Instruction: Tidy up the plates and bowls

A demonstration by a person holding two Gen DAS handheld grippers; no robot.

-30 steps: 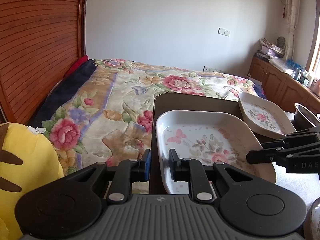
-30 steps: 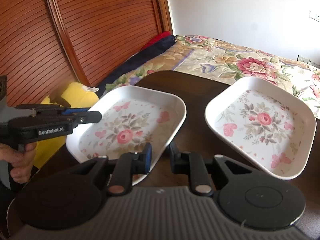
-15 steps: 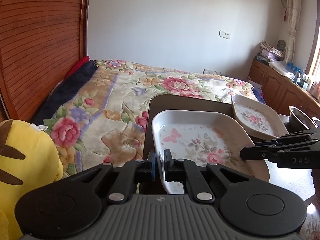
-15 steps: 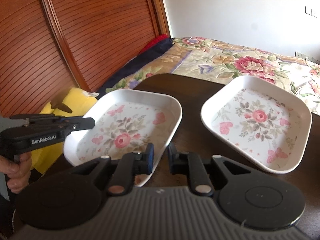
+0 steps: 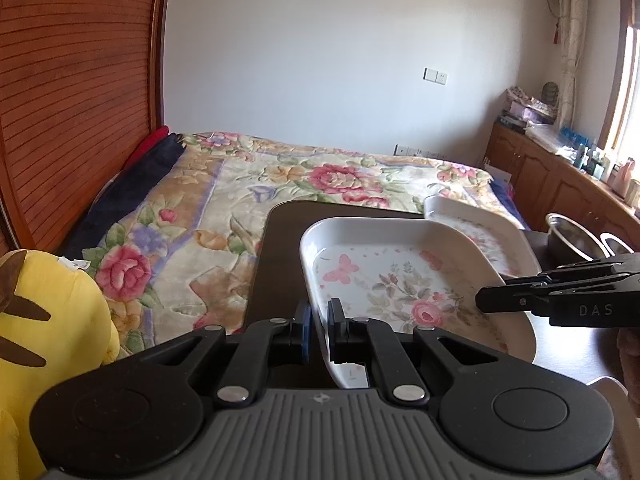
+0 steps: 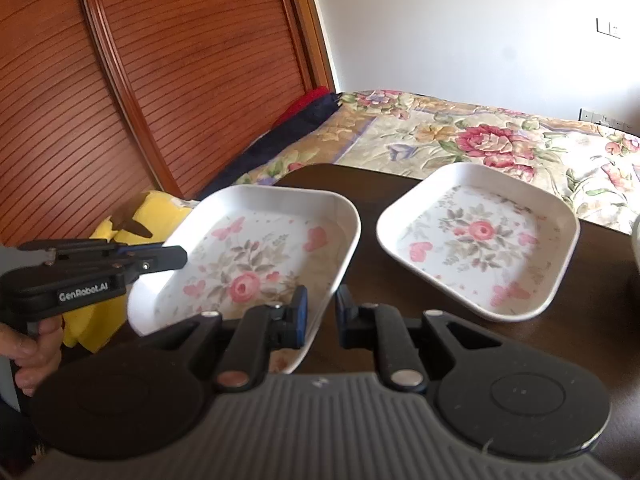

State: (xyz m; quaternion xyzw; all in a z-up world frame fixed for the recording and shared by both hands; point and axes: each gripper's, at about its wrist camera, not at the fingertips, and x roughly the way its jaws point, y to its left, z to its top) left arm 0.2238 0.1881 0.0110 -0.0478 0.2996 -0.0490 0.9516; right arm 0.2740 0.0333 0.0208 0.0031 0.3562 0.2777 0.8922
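Note:
A white rectangular plate (image 5: 400, 280) with pink flowers is held tilted above the dark table (image 5: 276, 248). My left gripper (image 5: 318, 326) is shut on its near rim. In the right wrist view the same plate (image 6: 256, 256) has its right rim between the fingers of my right gripper (image 6: 322, 316), which is open and shows a gap beside the rim. The left gripper (image 6: 180, 256), held by a hand, reaches the plate's left edge. A second matching plate (image 6: 480, 240) lies flat on the table (image 6: 372, 200) to the right. It also shows behind the held plate (image 5: 472, 216).
A metal bowl (image 5: 572, 236) stands at the table's far right, and part of a white dish (image 6: 636, 248) shows at the edge. A yellow plush toy (image 5: 48, 320) sits left of the table. Beyond are the bed's floral quilt (image 5: 320, 184), wooden headboard (image 6: 180, 80) and side cabinets (image 5: 560, 184).
My left gripper's fingers have closed on the plate's rim. The plate has risen and tilted off the table. The right gripper's gap has narrowed a little around the other rim.

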